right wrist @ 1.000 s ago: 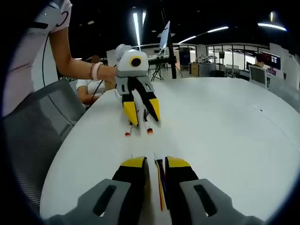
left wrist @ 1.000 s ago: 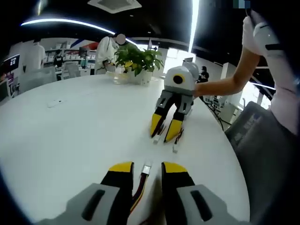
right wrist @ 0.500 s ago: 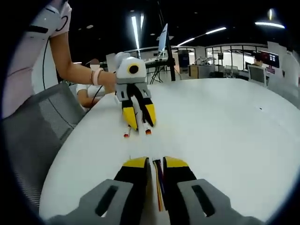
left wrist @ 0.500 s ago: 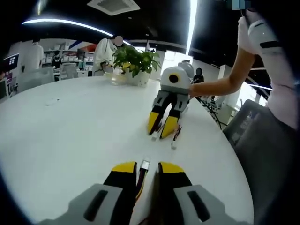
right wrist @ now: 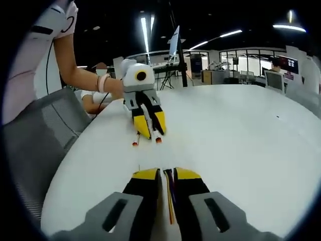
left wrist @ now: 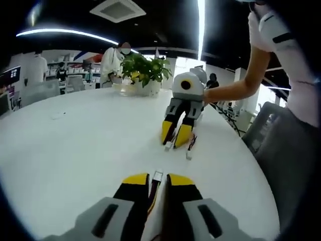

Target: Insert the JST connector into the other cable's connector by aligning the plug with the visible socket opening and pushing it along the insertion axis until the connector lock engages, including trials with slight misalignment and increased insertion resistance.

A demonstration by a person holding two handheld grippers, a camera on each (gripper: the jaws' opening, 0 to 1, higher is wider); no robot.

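Observation:
On the white round table (left wrist: 75, 145), my left gripper (left wrist: 158, 179) is shut on a cable. That cable's white connector (left wrist: 157, 175) pokes out between the yellow tips, and its red, yellow and black wires run back under the jaws. Across from it, the right gripper (left wrist: 176, 135) points toward me with white cable ends (left wrist: 188, 154) lying just ahead of it. In the right gripper view, my right gripper (right wrist: 167, 174) is shut on thin coloured wires (right wrist: 169, 198). Facing it, the left gripper (right wrist: 151, 128) has small red cable ends (right wrist: 159, 140) on the table in front of its tips.
A person's arm (left wrist: 235, 90) holds the right gripper, and a braceleted hand (right wrist: 105, 80) holds the left one. A grey mesh chair (right wrist: 40, 145) stands at the table's edge. A potted plant (left wrist: 145, 70) sits at the far side, with office desks and people behind.
My left gripper's jaws have drawn closer together around the cable. The right gripper's jaws have also narrowed slightly on the wires. Both views shifted a little.

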